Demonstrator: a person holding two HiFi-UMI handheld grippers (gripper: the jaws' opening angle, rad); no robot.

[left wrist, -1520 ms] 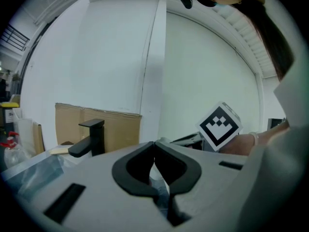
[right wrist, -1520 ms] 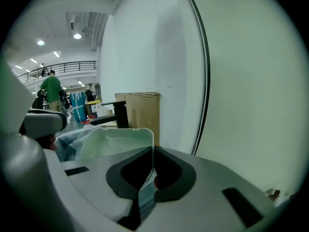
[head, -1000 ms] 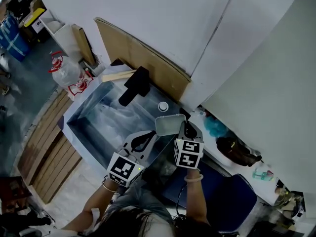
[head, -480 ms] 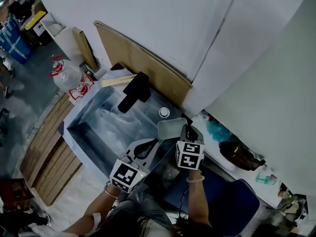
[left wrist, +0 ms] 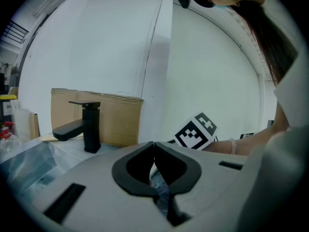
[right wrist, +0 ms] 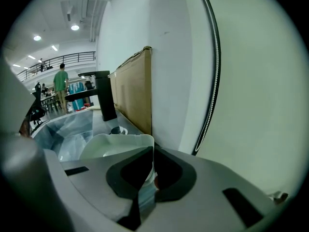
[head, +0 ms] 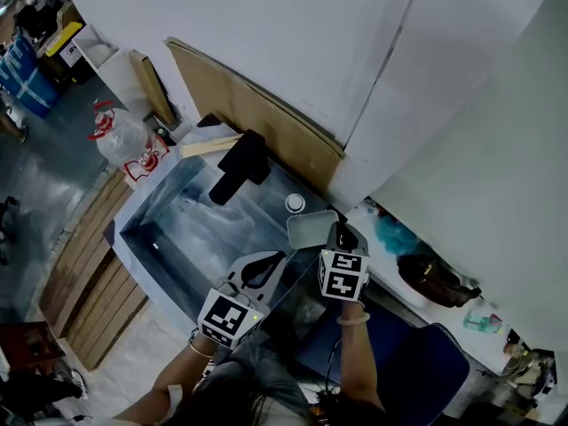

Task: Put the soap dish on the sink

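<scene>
The soap dish [head: 311, 229], a pale rounded-square tray, hangs over the near right corner of the plastic-wrapped sink [head: 151, 204], by the round drain knob [head: 295, 203]. My right gripper [head: 330, 234] is shut on the dish's near rim. In the right gripper view the soap dish [right wrist: 113, 147] fills the space ahead of the right gripper [right wrist: 150, 154], with the black faucet [right wrist: 103, 97] beyond. My left gripper [head: 280, 257] is shut and holds nothing, low over the sink's front edge. The left gripper view has the left gripper [left wrist: 154, 147] with jaws touching, and the faucet [left wrist: 86, 126] to the left.
A cardboard sheet [head: 257, 114] leans on the white wall behind the sink. A ledge to the right carries a teal item [head: 392, 234] and a dark bag [head: 431, 279]. A blue chair [head: 404, 358] is below right; wooden boards [head: 84, 273] and a plastic bag [head: 124, 136] lie left.
The right gripper and the soap dish have drifted slightly right and down, staying over the sink's right corner. The left gripper has barely moved and stays shut.
</scene>
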